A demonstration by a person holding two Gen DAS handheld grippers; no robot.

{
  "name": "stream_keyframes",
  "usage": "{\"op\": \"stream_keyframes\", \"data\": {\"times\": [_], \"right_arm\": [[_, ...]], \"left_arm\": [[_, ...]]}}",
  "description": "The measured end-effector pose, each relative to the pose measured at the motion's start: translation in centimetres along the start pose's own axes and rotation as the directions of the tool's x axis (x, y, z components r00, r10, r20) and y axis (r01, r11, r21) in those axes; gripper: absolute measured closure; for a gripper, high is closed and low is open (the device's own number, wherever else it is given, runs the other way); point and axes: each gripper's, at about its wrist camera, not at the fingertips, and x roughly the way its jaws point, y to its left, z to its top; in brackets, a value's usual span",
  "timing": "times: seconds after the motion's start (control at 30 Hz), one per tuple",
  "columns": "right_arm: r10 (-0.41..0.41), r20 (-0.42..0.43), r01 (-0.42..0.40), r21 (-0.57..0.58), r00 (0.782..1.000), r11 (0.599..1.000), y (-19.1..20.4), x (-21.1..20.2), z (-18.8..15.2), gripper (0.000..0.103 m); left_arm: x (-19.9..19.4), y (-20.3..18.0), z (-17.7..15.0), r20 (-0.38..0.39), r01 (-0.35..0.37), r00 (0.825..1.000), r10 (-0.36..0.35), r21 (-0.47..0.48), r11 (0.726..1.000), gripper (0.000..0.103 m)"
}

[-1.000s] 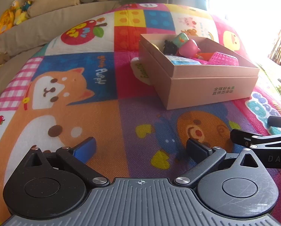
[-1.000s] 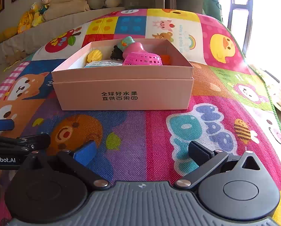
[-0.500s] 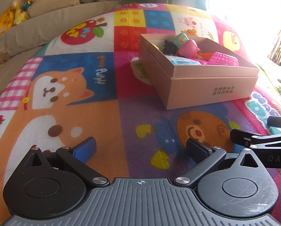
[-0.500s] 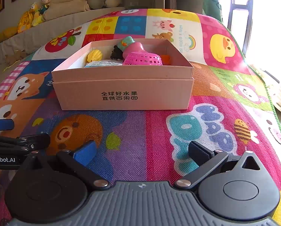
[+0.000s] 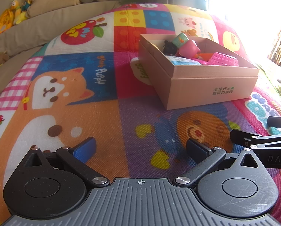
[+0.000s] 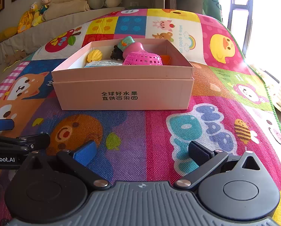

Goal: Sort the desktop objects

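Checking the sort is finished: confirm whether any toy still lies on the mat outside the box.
No, the toys all sit inside the pink cardboard box; the play mat around it is bare.

Box (image 6: 125,92) front wall hides the lower parts of everything inside; only tops show. Flat blue-white packet (image 6: 102,64) mostly behind the rim, print too small to read. Dark toy (image 6: 116,53) half covered by pink basket (image 6: 142,59) & pink toy (image 6: 135,47), can't tell what it is. Orange item (image 6: 165,58) just a corner visible. Right gripper (image 5: 262,131) cut off by the edge in left view; left gripper (image 6: 8,131) cut off in right view, its label clipped. Window side (image 5: 253,9) blown out, no detail. Mat (image 6: 159,131) runs out of frame.
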Motion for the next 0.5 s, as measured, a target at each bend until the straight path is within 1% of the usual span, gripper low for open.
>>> {"op": "stream_keyframes", "data": {"times": [0.5], "right_arm": [[0.0,0.0,0.0,0.0,1.0,1.0,-0.1,0.07,0.02,0.0]], "left_arm": [[0.0,-0.01,0.01,0.0,0.0,1.0,0.0,0.0,1.0,0.0]]}}
